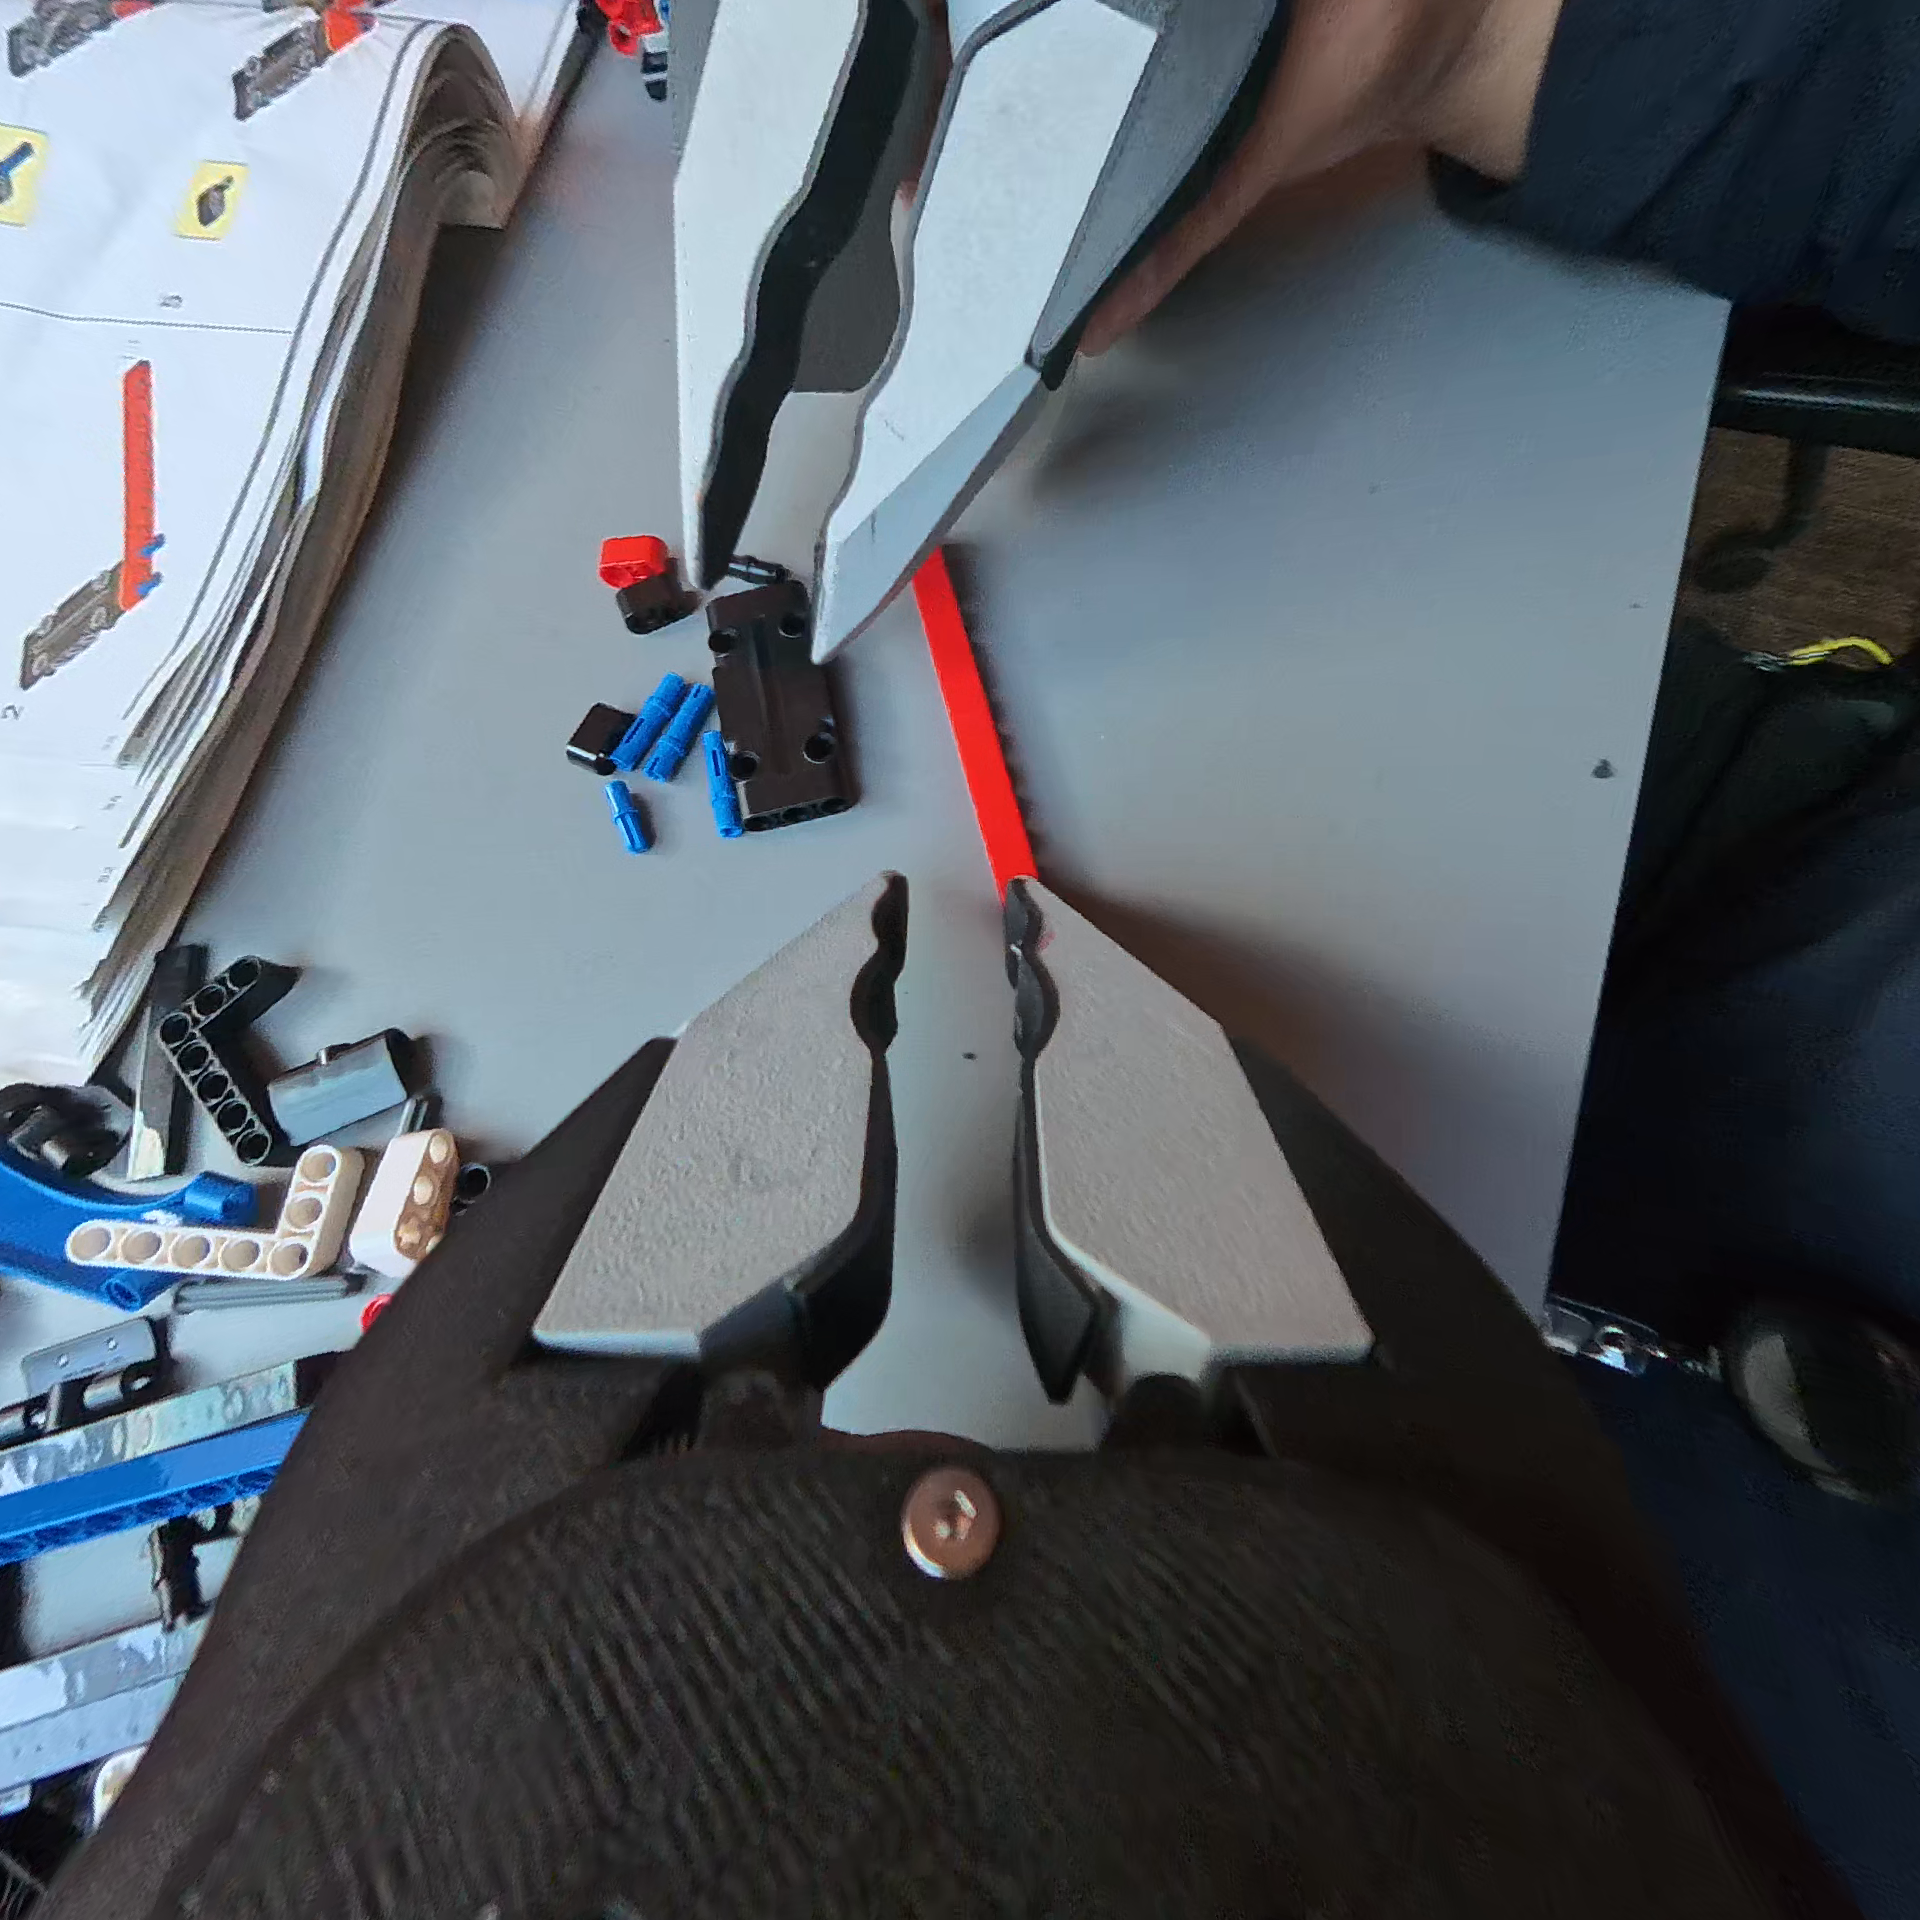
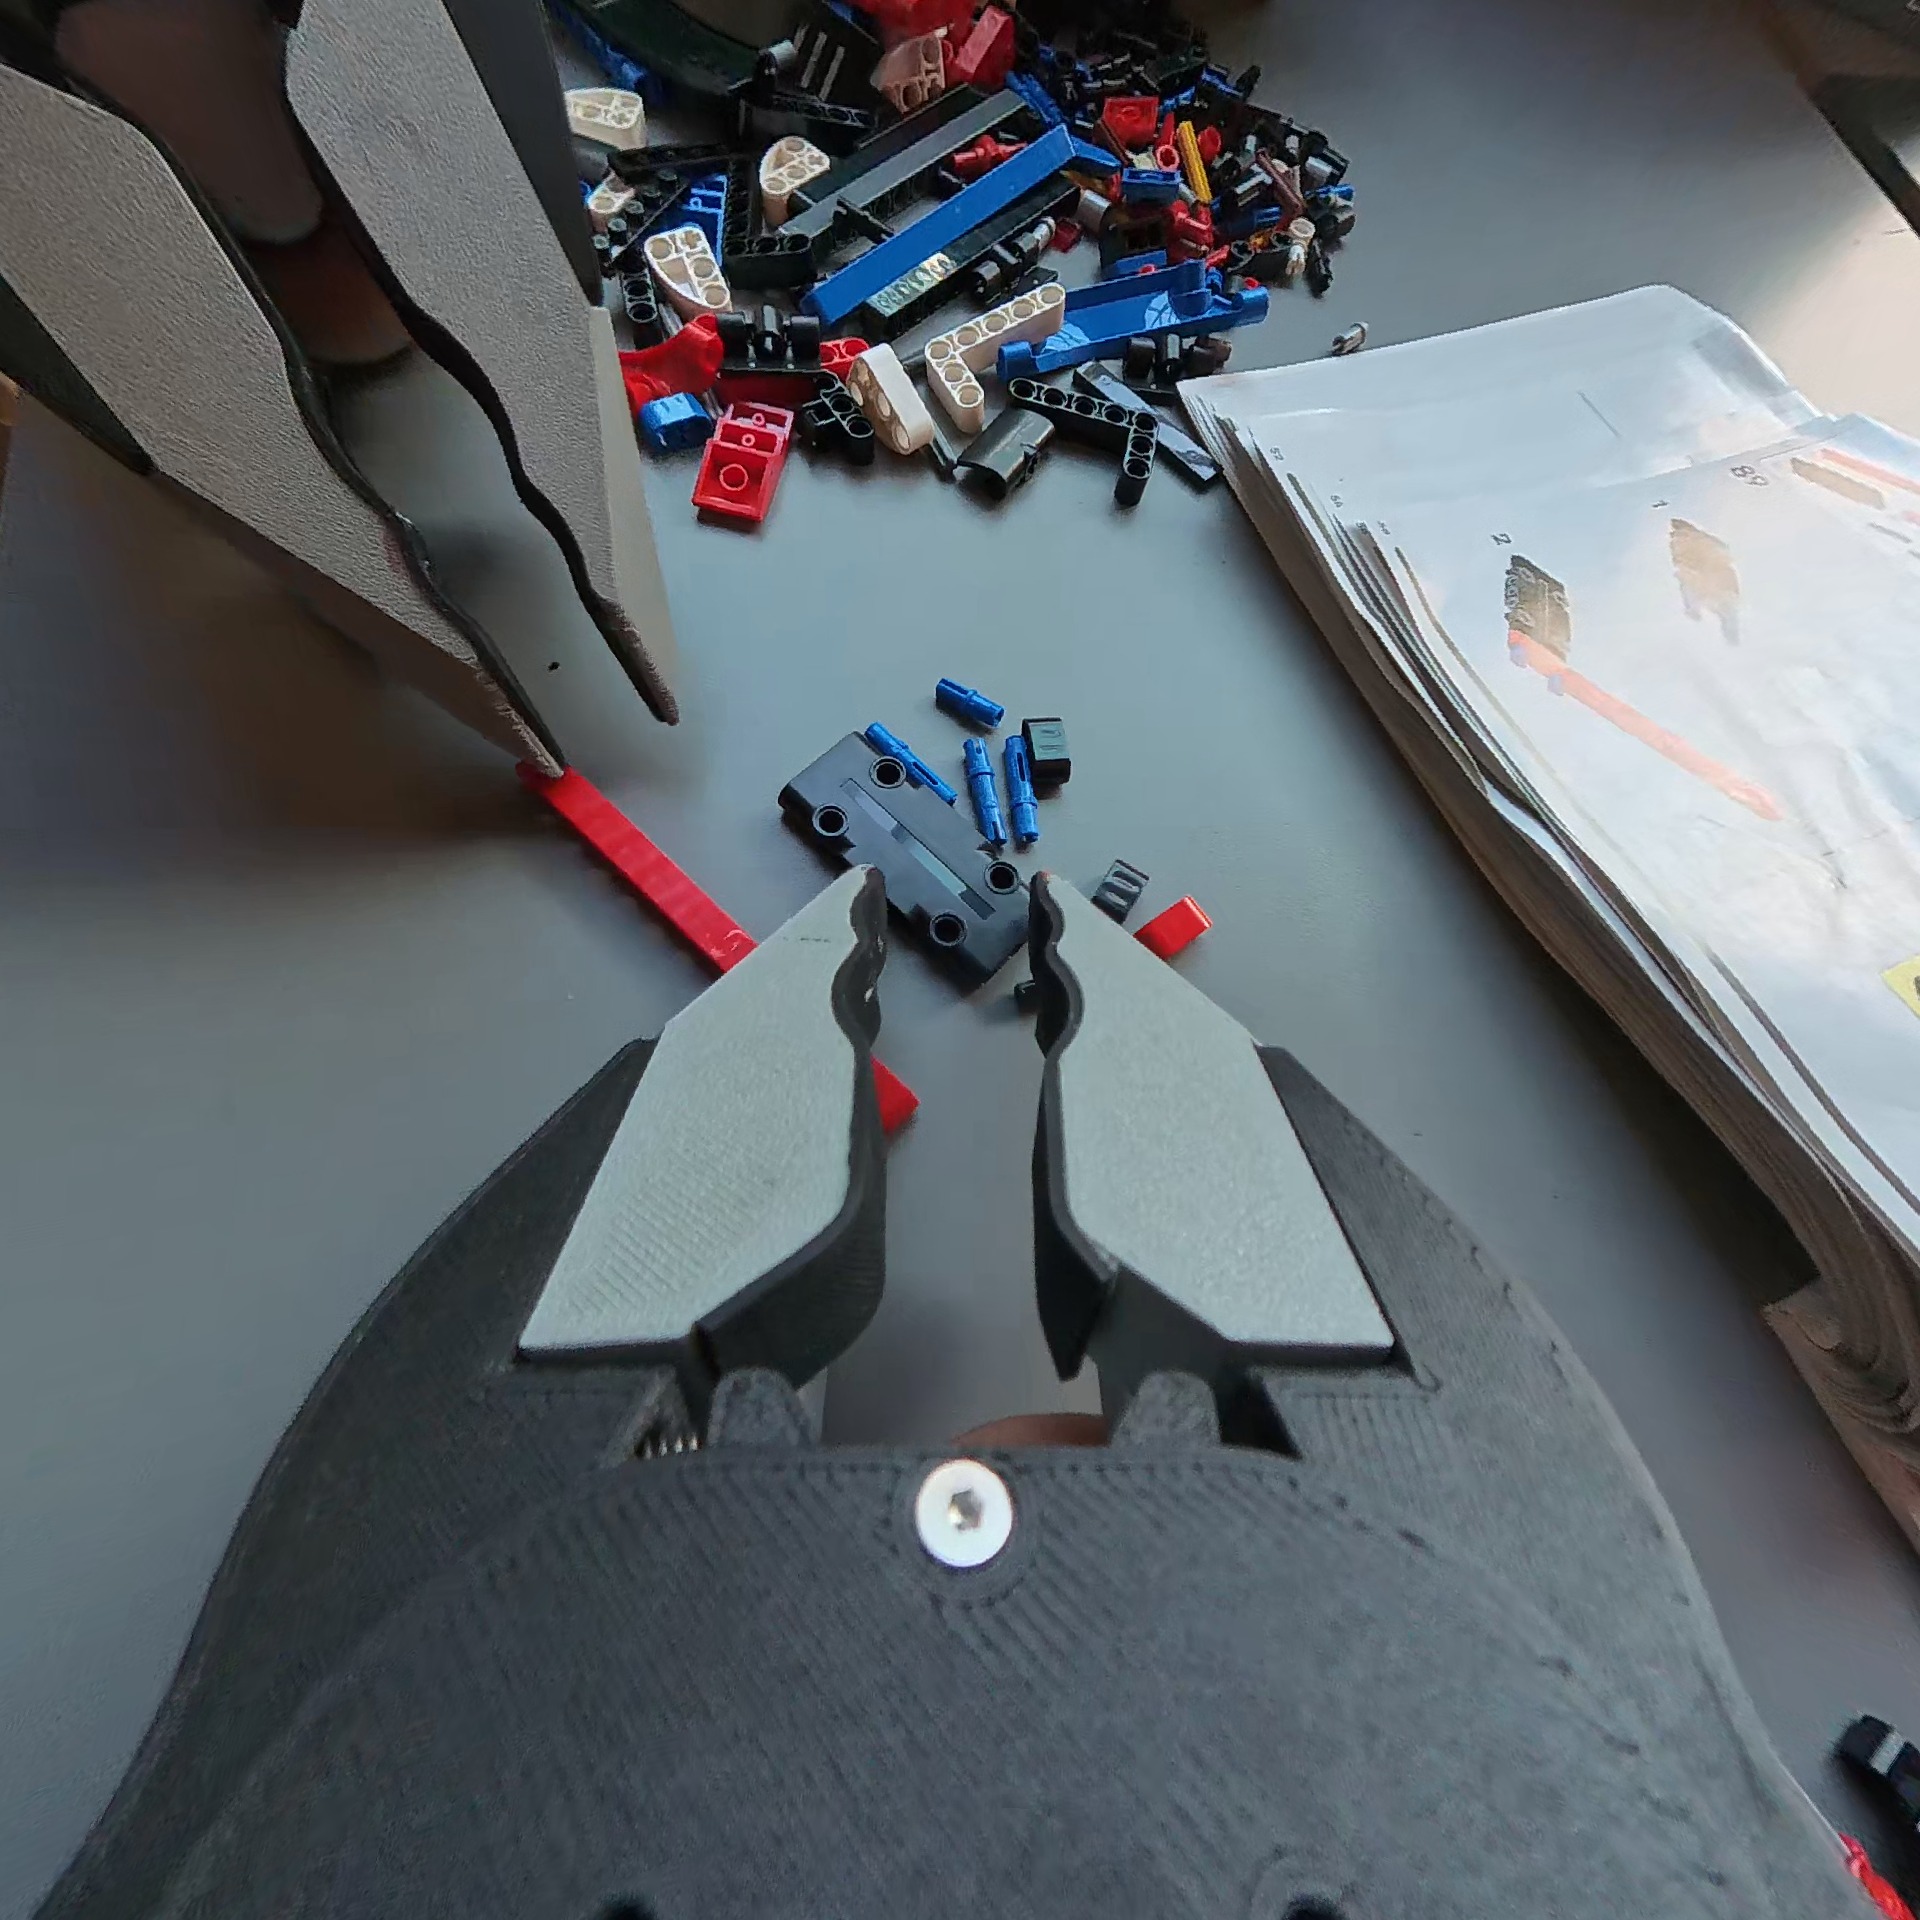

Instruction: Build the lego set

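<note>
My left gripper is open with bare grey table between its fingers. Its right fingertip sits at the near end of a long red beam lying flat. In the right wrist view the left gripper stands at the upper left, one tip on the end of the beam. My right gripper is open over the near end of a flat black panel, not clamping it. In the left wrist view the right gripper has one tip over the panel. Several blue pins lie beside the panel.
A thick open instruction booklet lies to the right in the right wrist view and also shows at the left of the left wrist view. A heap of mixed building parts fills the far table. Small black and red pieces lie near the panel. The table edge runs at the right.
</note>
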`<state>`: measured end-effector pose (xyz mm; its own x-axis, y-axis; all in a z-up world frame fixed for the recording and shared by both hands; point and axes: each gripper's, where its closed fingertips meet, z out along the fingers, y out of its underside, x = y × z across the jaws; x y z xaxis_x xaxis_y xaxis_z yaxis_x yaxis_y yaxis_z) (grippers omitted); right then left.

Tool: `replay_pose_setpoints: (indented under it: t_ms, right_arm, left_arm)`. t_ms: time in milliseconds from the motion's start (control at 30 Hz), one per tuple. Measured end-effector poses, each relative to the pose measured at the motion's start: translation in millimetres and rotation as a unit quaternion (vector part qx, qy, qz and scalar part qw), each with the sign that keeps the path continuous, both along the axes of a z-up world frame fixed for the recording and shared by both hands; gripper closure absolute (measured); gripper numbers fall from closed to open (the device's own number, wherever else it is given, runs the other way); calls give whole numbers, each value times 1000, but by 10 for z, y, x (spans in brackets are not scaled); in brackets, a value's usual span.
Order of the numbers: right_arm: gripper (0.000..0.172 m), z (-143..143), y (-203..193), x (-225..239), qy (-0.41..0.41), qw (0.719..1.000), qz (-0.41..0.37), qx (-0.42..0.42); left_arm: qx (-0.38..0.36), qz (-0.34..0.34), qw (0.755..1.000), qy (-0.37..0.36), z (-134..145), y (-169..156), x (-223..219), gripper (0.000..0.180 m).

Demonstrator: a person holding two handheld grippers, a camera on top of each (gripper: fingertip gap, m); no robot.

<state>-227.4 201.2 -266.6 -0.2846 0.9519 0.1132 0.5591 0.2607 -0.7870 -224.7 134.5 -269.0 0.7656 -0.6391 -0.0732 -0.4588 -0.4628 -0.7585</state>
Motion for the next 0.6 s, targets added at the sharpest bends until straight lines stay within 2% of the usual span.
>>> replay_pose_setpoints:
  t_ms: [167, 367, 600]
  right_arm:
    - [148, -9, 0, -1, -3, 1000, 0, 0]
    - [149, -57, -20, 1, -16, 1000, 6, 12]
    - [152, -34, -60, 13, -7, 1000, 18, 15]
  left_arm:
    - [-11, -5, 1000, -13, -2, -10, 9, 160]
    - [-21, -49, 998, -21, -5, -98, 108, 157]
    - [-24, -53, 998, -24, -6, -107, 116, 153]
